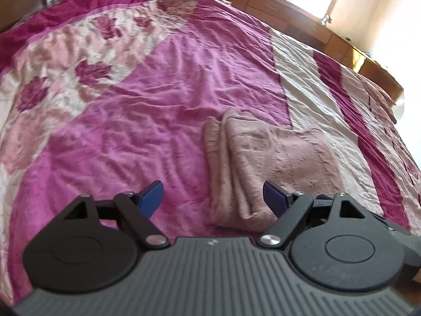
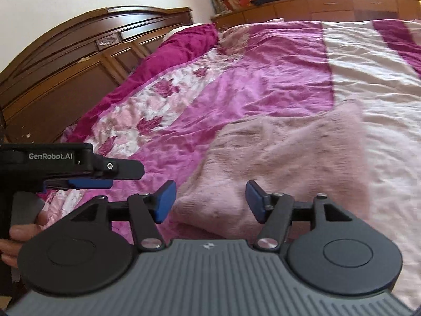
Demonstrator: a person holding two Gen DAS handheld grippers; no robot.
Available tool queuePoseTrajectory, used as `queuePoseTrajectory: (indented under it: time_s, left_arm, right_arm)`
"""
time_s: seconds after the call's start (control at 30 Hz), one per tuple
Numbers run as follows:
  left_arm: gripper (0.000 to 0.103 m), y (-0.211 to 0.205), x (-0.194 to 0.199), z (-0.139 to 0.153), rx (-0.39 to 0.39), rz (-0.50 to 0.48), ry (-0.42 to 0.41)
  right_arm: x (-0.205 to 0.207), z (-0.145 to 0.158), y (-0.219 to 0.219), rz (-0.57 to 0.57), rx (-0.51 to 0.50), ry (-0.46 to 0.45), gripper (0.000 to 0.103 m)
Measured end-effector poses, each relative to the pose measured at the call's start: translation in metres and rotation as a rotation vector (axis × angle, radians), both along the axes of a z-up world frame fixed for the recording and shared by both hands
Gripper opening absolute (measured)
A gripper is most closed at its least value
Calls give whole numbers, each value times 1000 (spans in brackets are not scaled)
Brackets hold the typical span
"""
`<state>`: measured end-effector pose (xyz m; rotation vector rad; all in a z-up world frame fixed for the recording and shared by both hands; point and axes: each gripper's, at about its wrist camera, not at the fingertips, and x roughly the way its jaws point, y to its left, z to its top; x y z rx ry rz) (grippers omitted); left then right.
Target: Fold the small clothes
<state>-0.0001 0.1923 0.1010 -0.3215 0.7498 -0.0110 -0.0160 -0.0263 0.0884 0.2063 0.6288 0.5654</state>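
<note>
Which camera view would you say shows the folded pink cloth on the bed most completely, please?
The left wrist view: the folded pink cloth shows whole, its stacked layers plain along its left side. The right wrist view shows it closer but blurred, its near edge hidden behind the right hand-held gripper.

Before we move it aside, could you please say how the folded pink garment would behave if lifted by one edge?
The pink garment looks soft and fleecy, so it would likely droop. Its stacked folds would probably slide open. It seems light.
</note>
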Motion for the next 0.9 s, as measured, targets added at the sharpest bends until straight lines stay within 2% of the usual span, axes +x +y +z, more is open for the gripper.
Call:
queuePoseTrajectory:
  time_s: [0.1,0.2,0.33,0.4,0.53,0.73,0.83,0.9]
  left_arm:
    - [83,-9,8,-1,-16,-35,-17]
    - [71,-19,16,-3,-41,-72,-41]
    - [52,-31,29,-9,-25,-111,-48]
    - [49,-36,37,-14,-27,-137,-47]
    - [47,-39,51,-29,-30,-154,-22]
    - [47,-38,64,-53,-23,-116,47]
    - [47,-38,64,-57,-54,-118,42]
    - [48,-42,62,-56,-40,-126,31]
  right_arm:
    - [-3,5,-22,-66,17,-7,67]
    - [-3,6,-44,-137,37,-14,67]
    - [1,1,-66,-212,54,3,67]
    - [2,-4,-73,-236,67,19,67]
    - [2,-12,-81,-259,73,36,67]
    - [5,-19,-82,-264,72,45,67]
    - [5,-22,-84,-267,74,51,67]
    - [6,-25,-85,-272,75,57,67]
